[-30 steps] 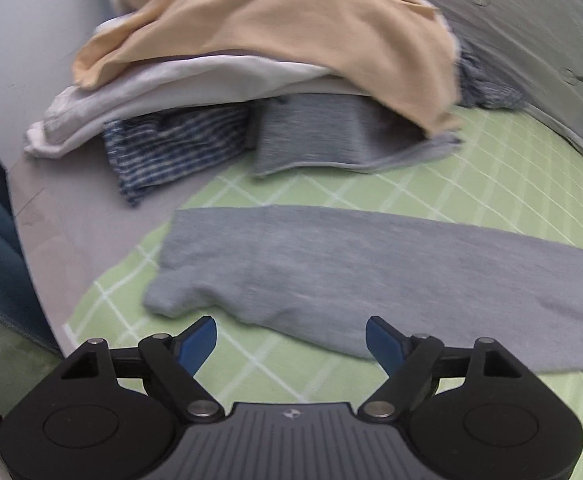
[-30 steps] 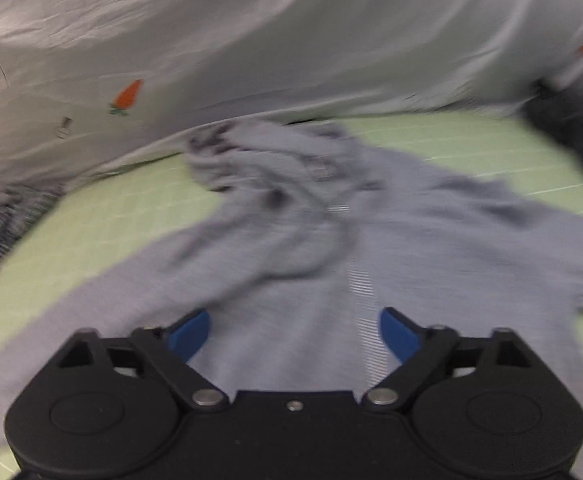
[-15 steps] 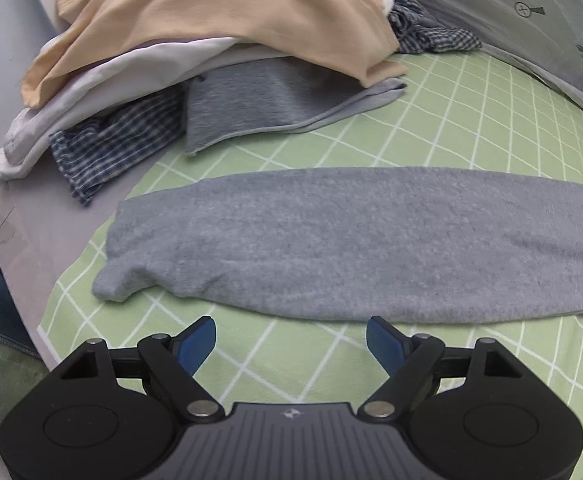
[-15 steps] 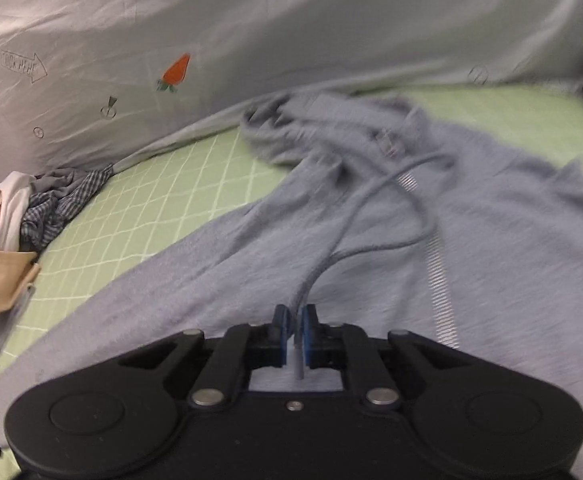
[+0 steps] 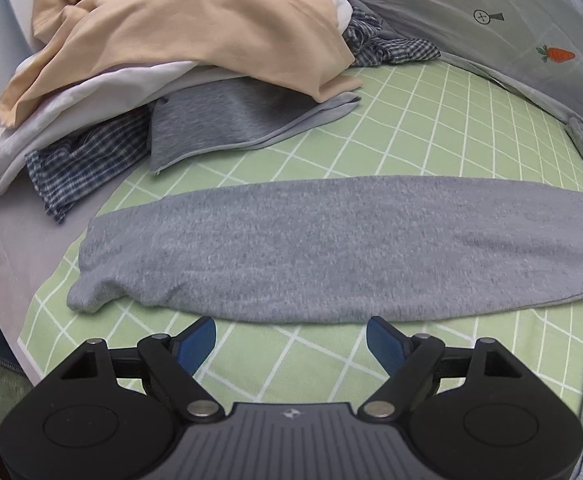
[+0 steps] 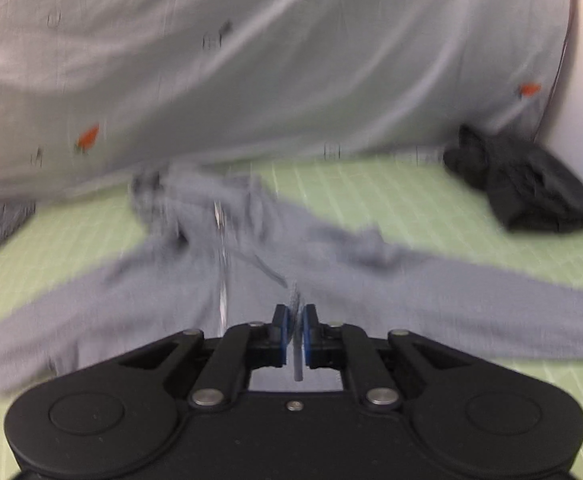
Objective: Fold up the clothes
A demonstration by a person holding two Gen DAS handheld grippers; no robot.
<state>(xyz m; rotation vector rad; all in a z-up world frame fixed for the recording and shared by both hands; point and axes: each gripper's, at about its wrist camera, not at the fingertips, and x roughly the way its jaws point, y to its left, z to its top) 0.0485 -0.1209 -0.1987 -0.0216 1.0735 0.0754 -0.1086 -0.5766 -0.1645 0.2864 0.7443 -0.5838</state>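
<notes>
A grey hoodie lies spread on a green checked sheet. In the left wrist view one long grey sleeve (image 5: 331, 244) stretches flat across the sheet (image 5: 431, 128), just beyond my left gripper (image 5: 291, 340), which hovers open with nothing between its blue pads. In the blurred right wrist view the hoodie body (image 6: 251, 264) and its bunched hood (image 6: 163, 184) lie ahead. My right gripper (image 6: 295, 328) is shut on the hoodie's grey drawstring (image 6: 297, 356), whose end pokes out behind the pads.
A heap of unfolded clothes (image 5: 195, 40), tan, white, checked and grey, sits at the left end of the sheet. A grey carrot-print cover (image 5: 511, 28) rises along the far side. A crumpled black garment (image 6: 527, 188) lies at the far right.
My right gripper shut on the drawstring and then pulled back and up with it, swinging right. The left gripper drifted a little, bringing the whole sleeve into view, and stayed open.
</notes>
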